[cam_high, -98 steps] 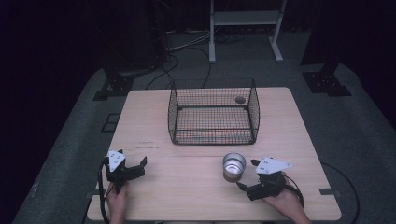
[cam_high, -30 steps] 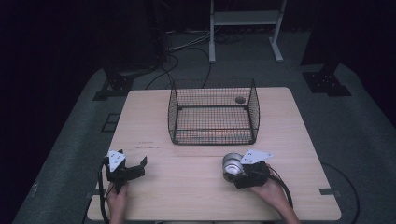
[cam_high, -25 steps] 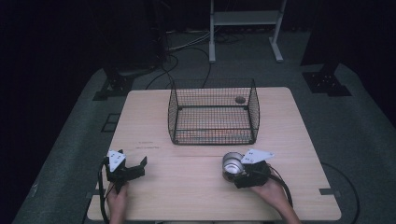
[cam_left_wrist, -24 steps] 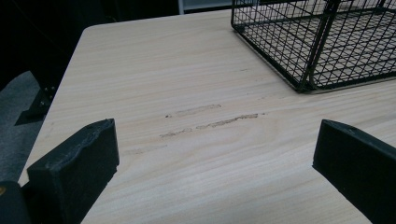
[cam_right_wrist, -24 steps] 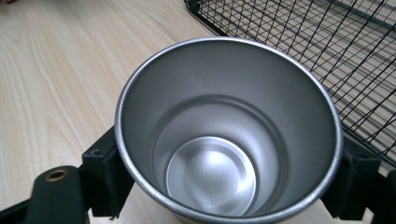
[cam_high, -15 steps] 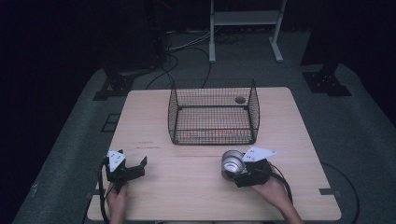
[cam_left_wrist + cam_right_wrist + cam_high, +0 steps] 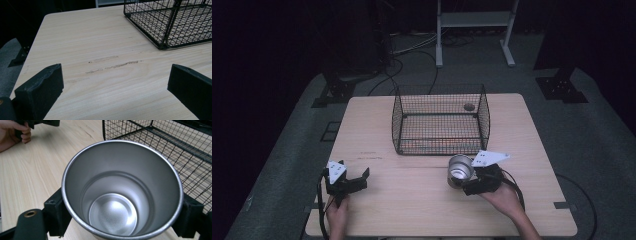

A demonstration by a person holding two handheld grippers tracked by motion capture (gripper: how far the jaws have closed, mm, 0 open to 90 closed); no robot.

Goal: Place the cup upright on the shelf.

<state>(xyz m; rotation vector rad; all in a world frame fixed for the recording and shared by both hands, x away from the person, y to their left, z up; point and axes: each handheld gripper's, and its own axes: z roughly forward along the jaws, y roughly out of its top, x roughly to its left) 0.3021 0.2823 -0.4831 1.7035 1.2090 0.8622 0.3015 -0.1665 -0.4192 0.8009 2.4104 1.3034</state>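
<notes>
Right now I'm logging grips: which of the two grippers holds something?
The right gripper: its fingers clamp the steel cup. The left gripper stands open over bare table.

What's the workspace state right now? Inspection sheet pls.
Surface: wooden table, faint scuff marks near the left gripper.
Job's things: steel cup, empty, clamped by its sides; wire basket mid-table, a small round thing at its far right corner.
Clutter: nothing seen.
Grippers: right gripper shut on the cup; left gripper open, nothing between the jaws.
Cables: one trailing from each gripper; more on the floor behind the table.
Surroundings: dark room, grey floor, white stand behind.
</notes>
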